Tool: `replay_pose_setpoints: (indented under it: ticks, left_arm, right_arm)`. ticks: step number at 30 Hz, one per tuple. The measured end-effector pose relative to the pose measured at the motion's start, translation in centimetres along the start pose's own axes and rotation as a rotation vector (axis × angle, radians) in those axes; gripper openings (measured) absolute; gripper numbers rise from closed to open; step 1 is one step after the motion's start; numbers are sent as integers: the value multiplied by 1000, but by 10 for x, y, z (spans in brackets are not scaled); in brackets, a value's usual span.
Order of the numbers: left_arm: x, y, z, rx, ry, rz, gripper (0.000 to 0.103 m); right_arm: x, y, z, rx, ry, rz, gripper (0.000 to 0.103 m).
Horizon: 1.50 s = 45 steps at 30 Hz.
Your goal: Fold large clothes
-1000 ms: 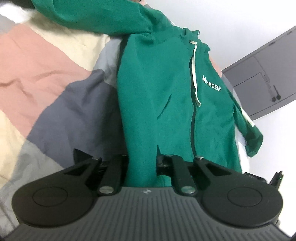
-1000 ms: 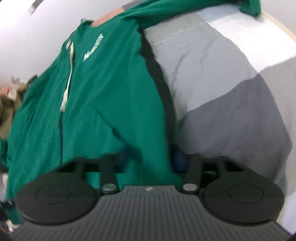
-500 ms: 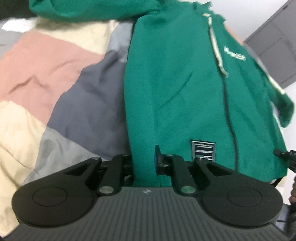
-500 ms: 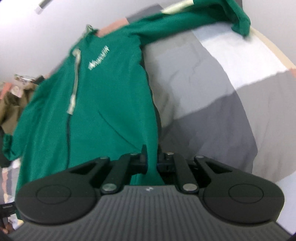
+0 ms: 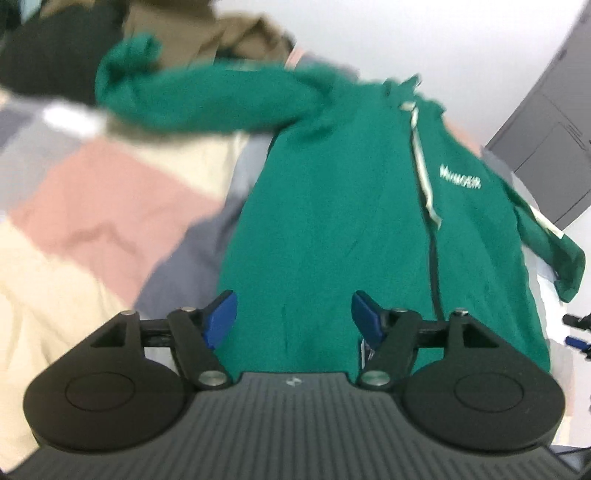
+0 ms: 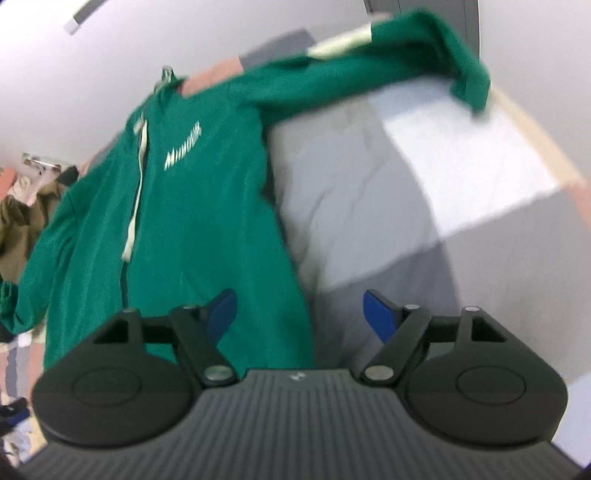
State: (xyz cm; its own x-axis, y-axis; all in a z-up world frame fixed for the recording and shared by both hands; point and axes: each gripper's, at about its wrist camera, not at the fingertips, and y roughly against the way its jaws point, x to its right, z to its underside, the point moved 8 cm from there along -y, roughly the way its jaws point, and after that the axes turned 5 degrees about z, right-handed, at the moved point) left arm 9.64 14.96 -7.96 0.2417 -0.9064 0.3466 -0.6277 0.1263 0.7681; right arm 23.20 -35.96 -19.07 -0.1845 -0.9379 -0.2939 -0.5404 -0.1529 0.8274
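Note:
A green zip hoodie point(image 5: 351, 206) with white drawstrings and a white chest logo lies spread on a patchwork bed cover, sleeves stretched out to both sides. My left gripper point(image 5: 293, 314) hovers above its lower hem, jaws opening, blue pads wide apart and touching no cloth. In the right wrist view the hoodie point(image 6: 177, 206) fills the left half. My right gripper point(image 6: 299, 314) hangs over the hoodie's right edge and the grey cover, jaws opening, nothing pinched between the blue pads.
The bed cover point(image 5: 92, 206) has pink, cream and grey patches; in the right wrist view it shows grey and white patches point(image 6: 424, 206). A brown garment point(image 5: 207, 33) and a dark one lie at the far end. A grey cabinet point(image 5: 554, 147) stands right.
Both grippers were shut on the hoodie's hem; now both have let go, opened wide and risen. The hoodie lies flatter and farther below, with more of the bed in view.

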Motion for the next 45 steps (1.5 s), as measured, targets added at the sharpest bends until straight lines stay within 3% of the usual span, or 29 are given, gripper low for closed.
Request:
replay_pose_setpoints:
  ticks: [5, 8, 12, 18, 25, 32, 34, 36, 38, 41, 45]
  left_arm:
    - [48, 3, -24, 126, -171, -17, 82]
    - [76, -16, -28, 144, -233, 3, 82]
    - [108, -56, -27, 144, -286, 17, 82]
    - [128, -127, -23, 119, -297, 50, 82]
    - [139, -183, -35, 89, -222, 102, 82]
    - [150, -219, -41, 53, -212, 136, 82]
    - [154, -227, -41, 39, -217, 146, 82]
    - [158, -234, -41, 28, -225, 155, 82]
    - [161, -237, -42, 21, -223, 160, 82]
    - [162, -236, -43, 19, -216, 180, 82]
    - [159, -227, -45, 30, -220, 189, 82]
  right_arm:
    - [25, 3, -41, 129, -7, 19, 77]
    - [46, 1, -71, 258, -6, 61, 77]
    - [74, -13, -100, 352, 9, 127, 77]
    - [125, -50, -139, 454, -33, 272, 77]
    - [155, -103, -178, 524, 123, 385, 77]
    - [166, -141, -210, 568, 163, 292, 75]
    - [167, -148, -218, 575, 164, 276, 68]
    - [166, -157, -225, 560, 159, 261, 54]
    - [167, -161, -229, 537, 161, 283, 35]
    - [165, -159, -237, 486, 182, 323, 16]
    - [158, -128, -248, 453, 206, 364, 12]
